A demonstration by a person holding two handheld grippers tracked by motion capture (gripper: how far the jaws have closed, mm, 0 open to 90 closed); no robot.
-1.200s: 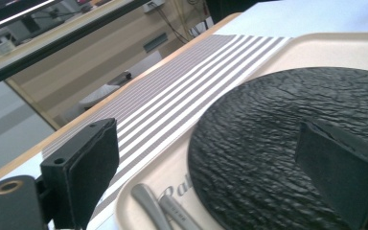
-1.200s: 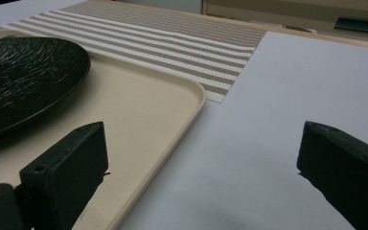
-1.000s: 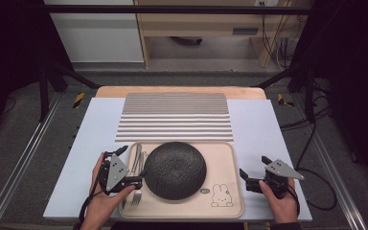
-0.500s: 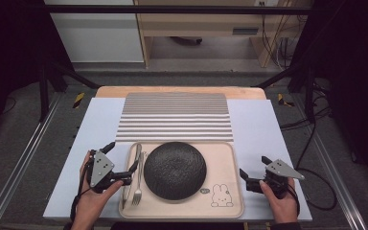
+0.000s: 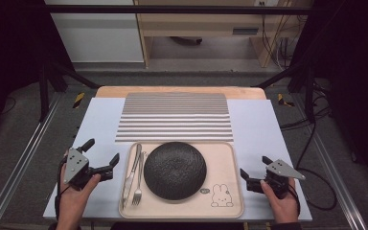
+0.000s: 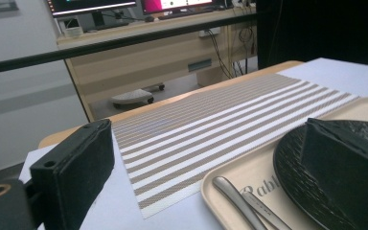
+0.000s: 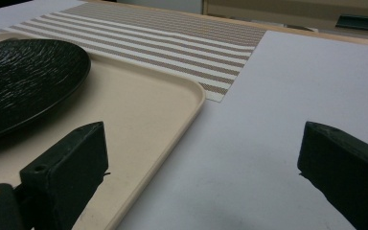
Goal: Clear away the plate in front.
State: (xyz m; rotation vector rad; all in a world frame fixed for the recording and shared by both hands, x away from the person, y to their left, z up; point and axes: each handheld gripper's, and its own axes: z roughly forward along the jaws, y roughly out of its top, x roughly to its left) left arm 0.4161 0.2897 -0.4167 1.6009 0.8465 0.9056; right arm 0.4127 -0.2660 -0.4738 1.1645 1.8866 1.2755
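Note:
A beige tray [image 5: 230,191] lies at the table's near edge. On it sit a round black textured plate [image 5: 175,170] and, along its left side, a knife [image 5: 133,165] and a fork [image 5: 139,184]. My left gripper [image 5: 101,151] is open over the white sheet just left of the tray, holding nothing. My right gripper [image 5: 255,166] is open just right of the tray, also with nothing in it. In the left gripper view the open gripper [image 6: 206,139] frames the cutlery handles [image 6: 235,196] and the plate [image 6: 292,163]. In the right gripper view the gripper [image 7: 203,139] straddles the tray's [image 7: 143,110] right rim.
A striped brown-and-white placemat [image 5: 175,117] lies beyond the tray on a white sheet [image 5: 254,124] over the wooden table. A rabbit print [image 5: 219,196] marks the tray's near right corner. Metal rails run along both sides of the table.
My left gripper has drawn back to the left, from over the cutlery on the tray to the white sheet beside it. The cutlery stays on the tray. The right gripper has not moved.

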